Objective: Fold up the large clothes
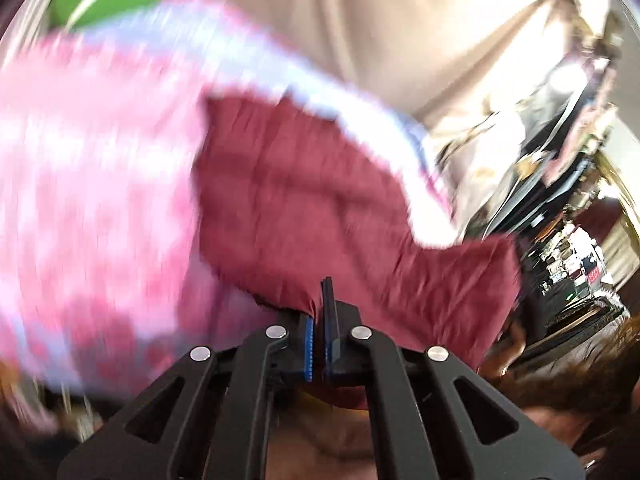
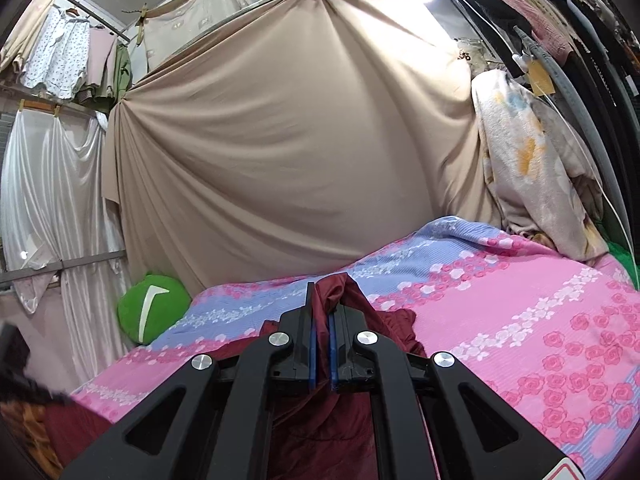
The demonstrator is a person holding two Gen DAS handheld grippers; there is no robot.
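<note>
A dark red garment [image 1: 320,200] hangs spread out in the blurred left wrist view, over the pink and blue flowered bedspread [image 1: 100,180]. My left gripper [image 1: 319,300] is shut on one edge of it. In the right wrist view my right gripper [image 2: 323,308] is shut on a bunched fold of the same dark red garment [image 2: 340,420], which trails down under the gripper and onto the bedspread [image 2: 520,320].
A beige drape [image 2: 280,140] covers the wall behind the bed. A green cushion [image 2: 154,306] lies at the bed's far left. A flowered blanket [image 2: 532,160] is heaped at the far right. Clothes hang on rails [image 2: 60,56] at the left.
</note>
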